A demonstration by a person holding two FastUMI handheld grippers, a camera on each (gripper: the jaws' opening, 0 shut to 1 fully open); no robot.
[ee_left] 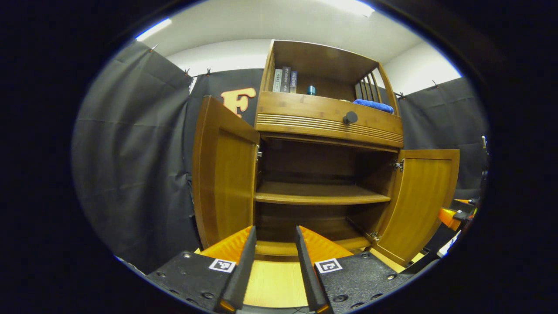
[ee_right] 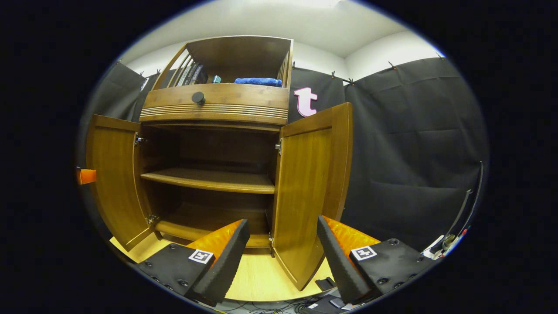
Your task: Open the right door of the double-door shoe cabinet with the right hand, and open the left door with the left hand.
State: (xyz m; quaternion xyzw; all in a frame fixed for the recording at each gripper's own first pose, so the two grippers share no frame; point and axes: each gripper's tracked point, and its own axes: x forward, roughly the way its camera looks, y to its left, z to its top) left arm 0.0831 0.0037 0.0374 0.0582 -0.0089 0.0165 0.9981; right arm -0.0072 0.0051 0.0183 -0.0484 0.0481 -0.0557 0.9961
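Left gripper view: both cabinet doors, left door [ee_left: 224,174] and right door [ee_left: 420,200], swung open, left claw [ee_left: 275,244] and right claw [ee_right: 283,244] released, task looks done.

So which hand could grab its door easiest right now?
Probably the right. The right door has its edge lined up between the open fingers of the right hand-held gripper. The left hand-held gripper points at the middle shelf, with the left door off to its side.

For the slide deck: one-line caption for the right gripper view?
Both cabinet doors swung open: right door standing between the open right gripper's fingers, left door wide, shelves bare.
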